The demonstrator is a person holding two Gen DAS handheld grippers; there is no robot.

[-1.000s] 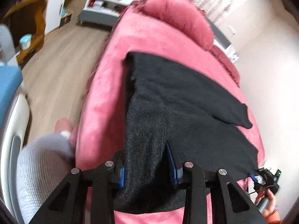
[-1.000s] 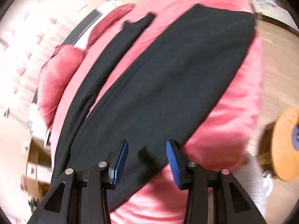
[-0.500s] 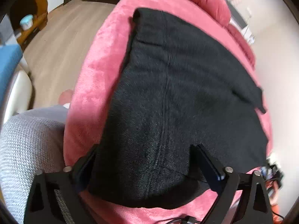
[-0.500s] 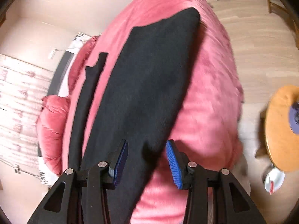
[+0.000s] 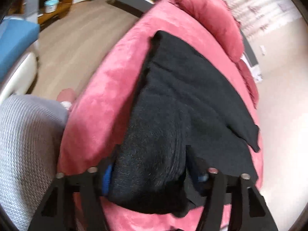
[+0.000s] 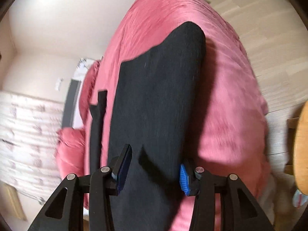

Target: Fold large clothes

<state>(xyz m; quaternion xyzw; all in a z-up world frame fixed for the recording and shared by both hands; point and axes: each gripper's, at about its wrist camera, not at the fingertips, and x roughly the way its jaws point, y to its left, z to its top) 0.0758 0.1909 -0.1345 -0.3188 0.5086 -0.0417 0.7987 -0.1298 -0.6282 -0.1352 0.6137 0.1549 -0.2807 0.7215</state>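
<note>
A large black knit garment (image 5: 184, 104) lies spread on a pink bed (image 5: 107, 88). In the left wrist view its near hem fills the space between the fingers of my left gripper (image 5: 154, 175), whose jaws stand open around the bunched cloth. In the right wrist view the same garment (image 6: 159, 96) runs up the pink bed (image 6: 227, 100), one sleeve (image 6: 97, 127) lying to the left. My right gripper (image 6: 154, 171) stands open with the cloth between its blue pads (image 6: 183, 179).
A pink pillow (image 5: 211, 17) lies at the head of the bed. Wooden floor (image 5: 69, 46) runs to the left, with a blue-and-white chair (image 5: 17, 44). The person's grey-clad leg (image 5: 25, 144) is at the bed's edge. A round wooden table (image 6: 301, 150) stands at right.
My left gripper closed in somewhat after opening wide, the garment's hem bunched between its fingers. My right gripper swung round along the garment's length and stayed open, cloth now between its pads.
</note>
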